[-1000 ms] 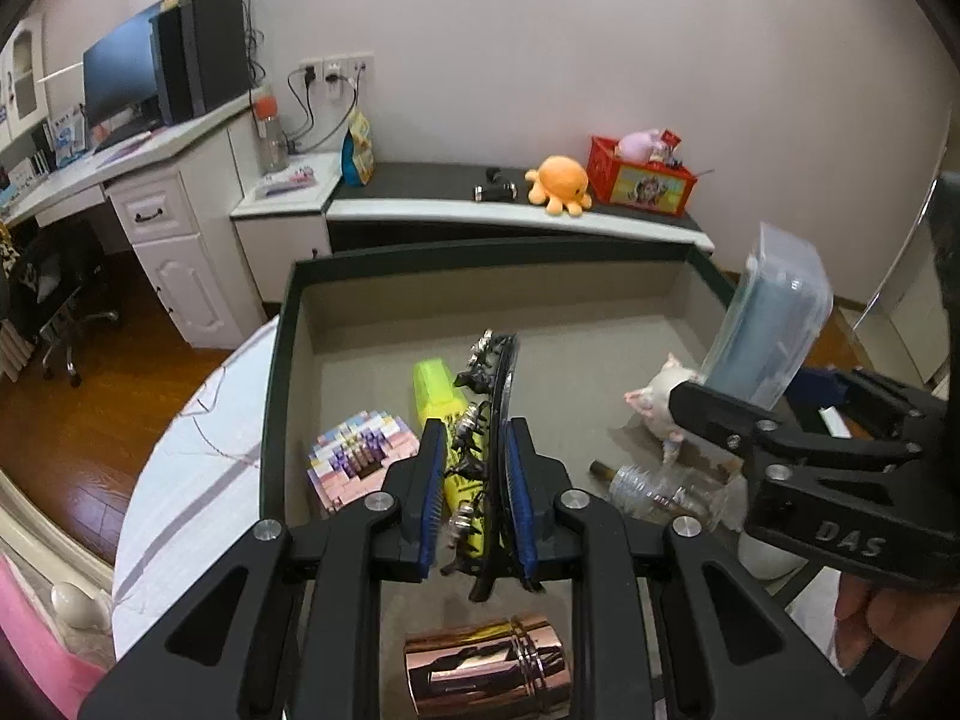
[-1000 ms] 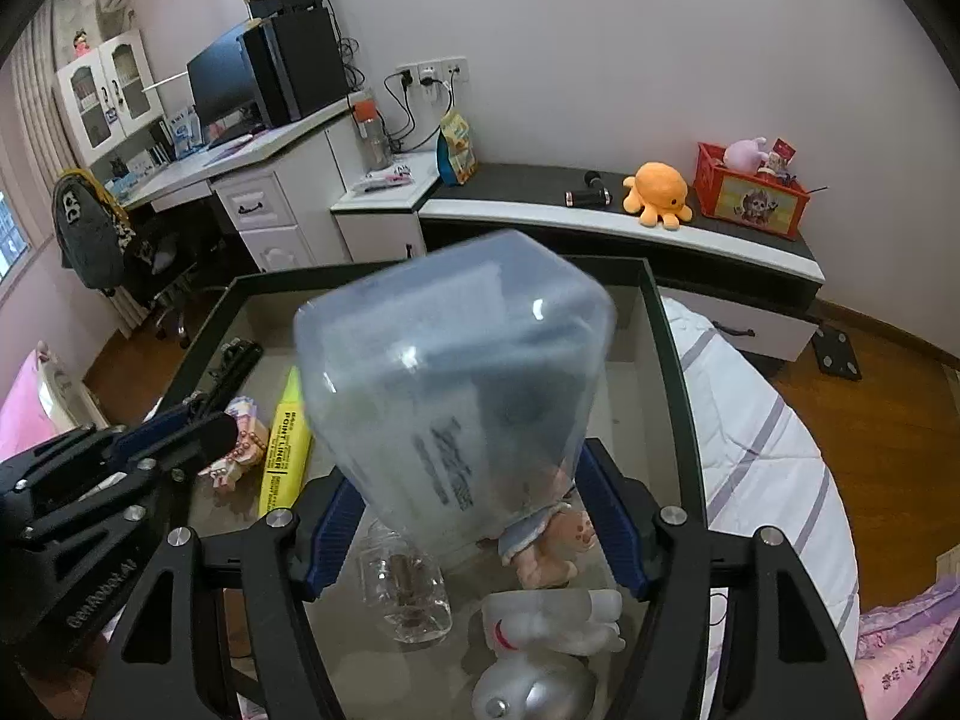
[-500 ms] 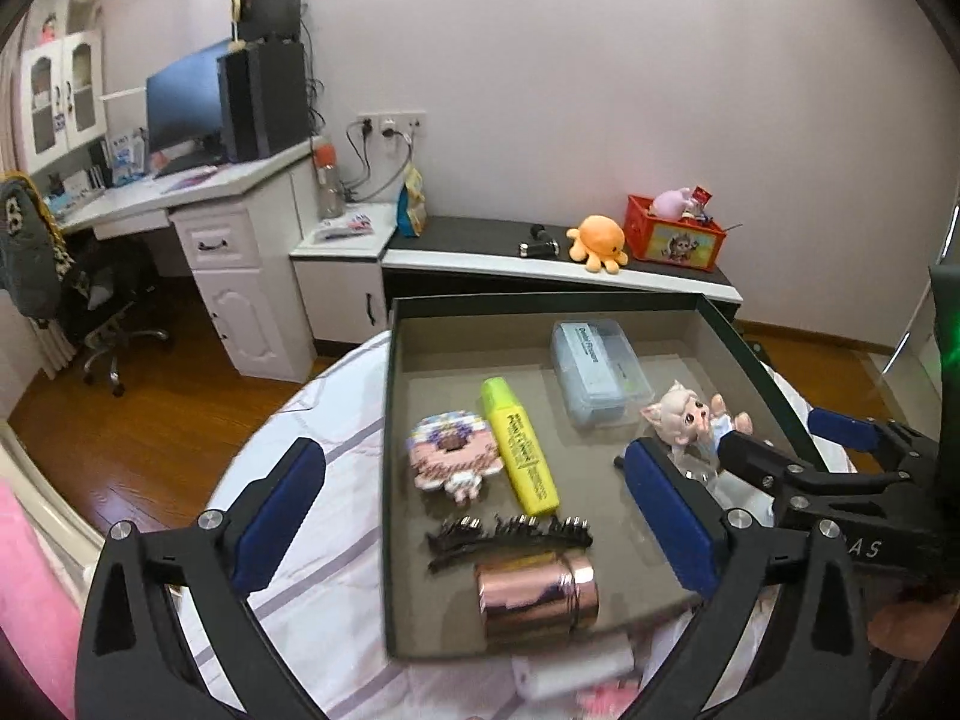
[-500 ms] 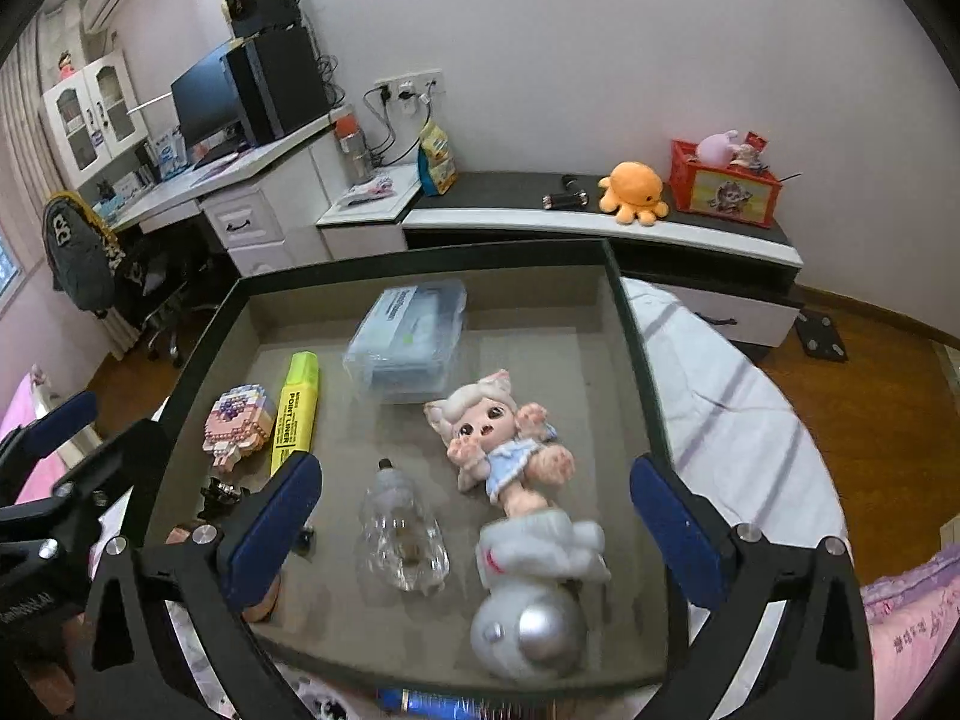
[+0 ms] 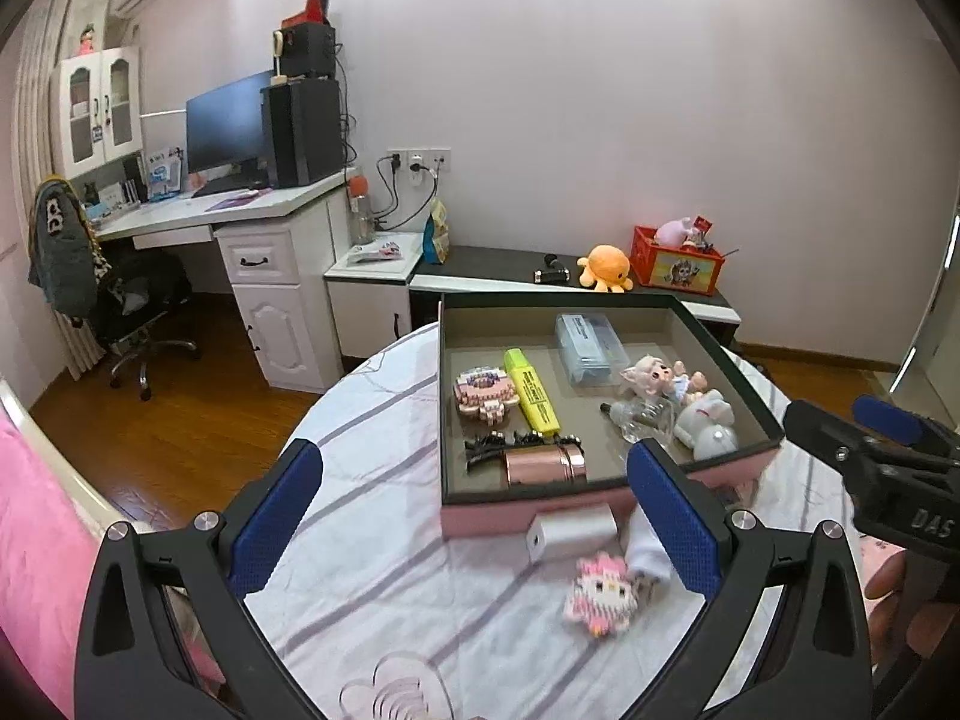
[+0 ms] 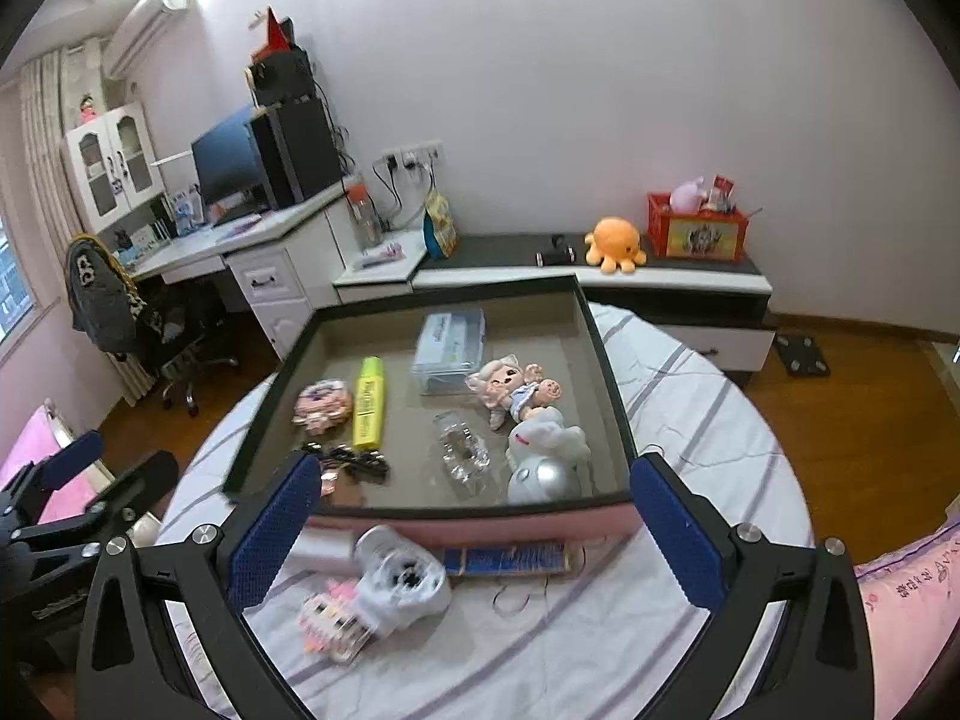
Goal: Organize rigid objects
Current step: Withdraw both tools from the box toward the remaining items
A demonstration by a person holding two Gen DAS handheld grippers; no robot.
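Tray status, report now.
Left gripper open, empty. Right gripper open, empty. Tray loaded; pixel-bead toy outside it on the table. Nothing blocking.

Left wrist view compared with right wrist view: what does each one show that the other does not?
Only the left wrist view shows the copper tin whole; in the right view the left pad almost hides it. Only the right wrist view shows the blue flat item in front of the tray. Both show the tray, yellow highlighter, clear box, doll and the pink bead figure outside the tray.
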